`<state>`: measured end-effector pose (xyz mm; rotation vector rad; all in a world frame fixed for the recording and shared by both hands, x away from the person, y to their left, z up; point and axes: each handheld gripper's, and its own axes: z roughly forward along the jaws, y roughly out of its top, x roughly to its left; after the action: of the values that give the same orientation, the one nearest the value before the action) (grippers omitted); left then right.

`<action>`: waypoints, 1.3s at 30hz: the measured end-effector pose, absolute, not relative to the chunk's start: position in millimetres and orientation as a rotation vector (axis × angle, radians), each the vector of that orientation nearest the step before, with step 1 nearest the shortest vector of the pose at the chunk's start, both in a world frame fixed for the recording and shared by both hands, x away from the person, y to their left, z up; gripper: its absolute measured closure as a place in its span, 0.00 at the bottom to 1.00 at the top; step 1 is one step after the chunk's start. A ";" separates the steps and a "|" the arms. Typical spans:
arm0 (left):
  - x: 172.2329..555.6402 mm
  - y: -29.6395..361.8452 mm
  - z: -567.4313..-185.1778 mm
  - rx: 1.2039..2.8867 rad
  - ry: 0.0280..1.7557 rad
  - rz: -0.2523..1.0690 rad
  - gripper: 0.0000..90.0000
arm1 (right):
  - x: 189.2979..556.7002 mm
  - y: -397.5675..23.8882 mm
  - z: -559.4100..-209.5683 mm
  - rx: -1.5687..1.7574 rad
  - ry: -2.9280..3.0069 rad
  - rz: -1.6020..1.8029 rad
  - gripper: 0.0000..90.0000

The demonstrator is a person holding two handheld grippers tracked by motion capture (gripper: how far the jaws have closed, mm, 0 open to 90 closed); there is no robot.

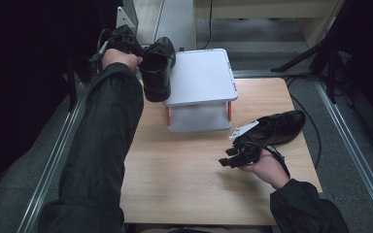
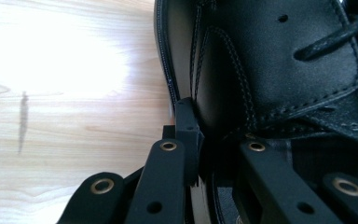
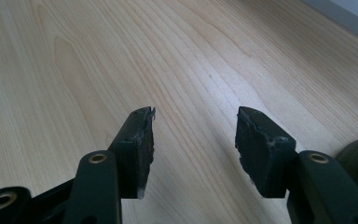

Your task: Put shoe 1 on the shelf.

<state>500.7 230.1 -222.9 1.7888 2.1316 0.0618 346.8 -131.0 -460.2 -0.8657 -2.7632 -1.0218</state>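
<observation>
A black leather shoe (image 1: 158, 68) hangs above the table's far left part, beside the left edge of a white box. My left gripper (image 1: 142, 54) is shut on it. In the left gripper view one jaw lies against the outside of the shoe (image 2: 270, 60) and the other reaches inside its opening, so my left gripper (image 2: 209, 135) pinches the side wall. A second black shoe (image 1: 279, 127) lies on its sole at the table's right side. My right gripper (image 1: 226, 158) hovers just in front of that shoe, open, with nothing between the jaws of my right gripper (image 3: 193, 135).
A white box (image 1: 201, 77) with orange corners stands at the back middle of the wooden table (image 1: 184, 174). Metal floor rails (image 1: 349, 141) run along both sides. Dark stands and cables sit off the right edge.
</observation>
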 end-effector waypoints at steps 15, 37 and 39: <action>520.6 185.9 -239.4 1.822 2.110 0.038 0.93 | 343.5 -139.6 -460.6 -0.885 -2.753 -1.038 0.53; 516.3 175.5 -251.4 1.800 2.061 -0.027 0.85 | 343.9 -139.9 -458.6 -0.888 -2.751 -1.048 0.53; 515.6 175.7 -253.0 1.809 2.048 -0.041 0.83 | 344.7 -139.5 -458.7 -0.886 -2.753 -1.048 0.53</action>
<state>515.6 175.7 -253.0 1.8095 2.0482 -0.0406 344.7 -139.5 -458.7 -0.8857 -2.7525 -1.0480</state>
